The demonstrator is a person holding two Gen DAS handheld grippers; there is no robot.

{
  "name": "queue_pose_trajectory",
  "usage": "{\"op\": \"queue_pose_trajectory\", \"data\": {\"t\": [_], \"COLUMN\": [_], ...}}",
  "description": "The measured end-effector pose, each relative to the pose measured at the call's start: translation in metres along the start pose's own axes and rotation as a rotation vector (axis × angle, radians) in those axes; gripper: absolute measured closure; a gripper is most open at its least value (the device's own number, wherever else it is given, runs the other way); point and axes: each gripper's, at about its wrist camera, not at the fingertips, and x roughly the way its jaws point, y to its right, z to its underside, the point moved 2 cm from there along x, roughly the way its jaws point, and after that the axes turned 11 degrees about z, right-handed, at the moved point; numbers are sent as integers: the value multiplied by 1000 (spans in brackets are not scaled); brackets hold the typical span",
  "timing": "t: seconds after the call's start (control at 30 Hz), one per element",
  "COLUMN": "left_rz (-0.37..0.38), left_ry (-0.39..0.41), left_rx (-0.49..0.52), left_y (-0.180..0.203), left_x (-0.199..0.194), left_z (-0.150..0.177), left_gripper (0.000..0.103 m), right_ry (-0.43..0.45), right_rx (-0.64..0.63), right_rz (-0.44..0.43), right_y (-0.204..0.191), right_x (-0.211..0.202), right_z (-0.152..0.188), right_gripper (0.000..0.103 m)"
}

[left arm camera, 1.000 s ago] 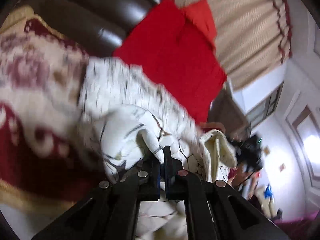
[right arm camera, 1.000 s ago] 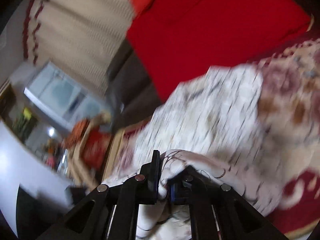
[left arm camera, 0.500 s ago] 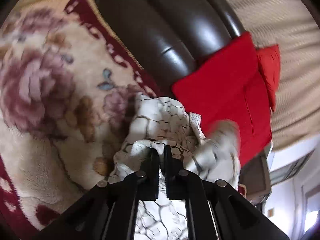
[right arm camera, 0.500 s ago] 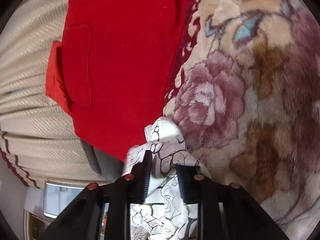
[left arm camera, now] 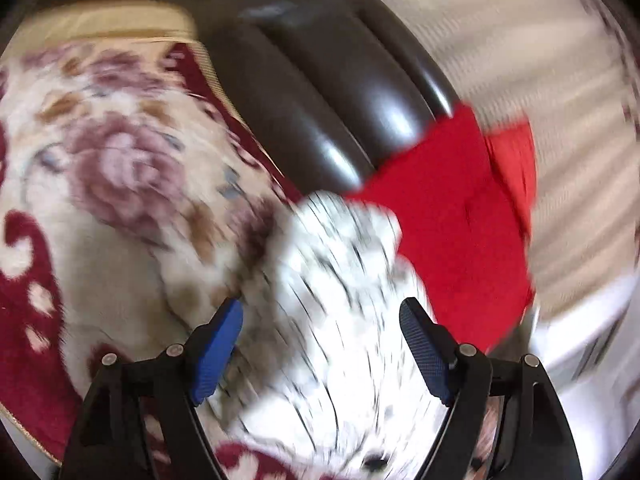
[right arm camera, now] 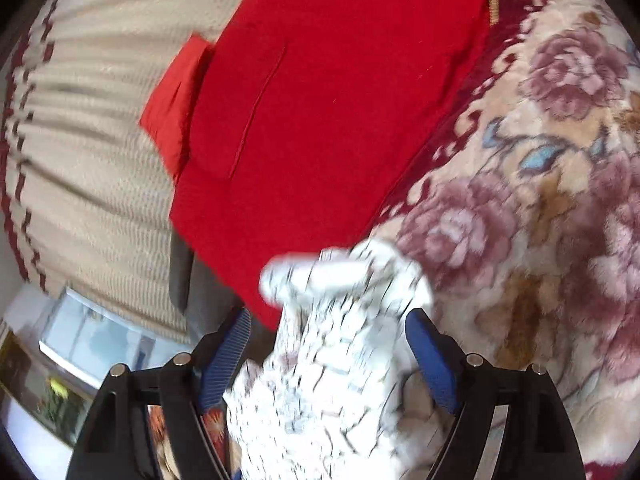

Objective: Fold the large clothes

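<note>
On the floral blanket (left arm camera: 120, 184), cream with dusky pink roses and a deep red scrolled border, lies the white garment with a black crackle print (left arm camera: 340, 320); blurred in both wrist views. Surroundings: a dark brown leather sofa back (left arm camera: 332, 92) behind the blanket, in two padded rolls; one red garment (right arm camera: 320, 120) spread flat against it, with a lighter red piece (right arm camera: 176, 100) showing at its edge, whether part of the same item cannot be told. Beige ribbed curtain with a dark red trim (right arm camera: 92, 140) beyond. Glass-fronted furniture low in the right wrist view, too blurred to name. The red garment sits just beside the white one's far end, edges meeting or overlapping from both views. Count: one white printed garment, one blanket, one sofa, two grippers. Left gripper (left arm camera: 320, 316): jaws opening, blue pads (left arm camera: 218, 348) standing wide; white cloth lies between and below them, left pad close to the cloth's edge, right pad clear of it as far as the blur allows. Right gripper (right arm camera: 328, 324): jaws likewise opening, wide; a bunched fold of the white garment rises between the pads (right arm camera: 430, 360), no pad seen pressing on it. Nothing else between either pair of fingers.
</note>
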Motion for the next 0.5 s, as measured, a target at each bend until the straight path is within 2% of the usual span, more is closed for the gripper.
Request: {"op": "queue_pose_trajectory", "data": {"t": [0.03,0.1,0.17,0.2,0.23,0.27,0.3,0.37,0.43,0.5], "left_rz": [-6,-50,-157,-230,-294,-313,-291,-231,-228,-279], "left_ry": [-41,-57,-58,-83,-125,-146,-169,-128,-77,-44], "left_rx": [56,152,266,276,220,163,43,-59,-3,109], "left_y": [12,25,27,20,3,-10,-31,-43,-33,-18], "left_x": [6,14,21,28,35,39,39,31,21,19], "left_z": [8,19,26,27,26,25,25,20,14,14], "left_gripper": [22,20,17,17,17,17,17,17,17,17], "right_ry": [-17,-34,-58,-70,-89,-99,-115,-113,-67,-26], "right_rx": [-39,-101,-148,-149,-124,-93,-45,-8,-70,-133], "right_rz": [8,27,82,123,189,222,237,219,194,163], "right_y": [-7,-16,-23,-19,-10,-1,9,12,-2,-17], "right_x": [2,6,16,23,31,34,38,36,26,18], "right_z": [5,15,24,25,26,25,25,23,24,28], "right_gripper": [22,24,24,25,25,27,30,30,29,29]}}
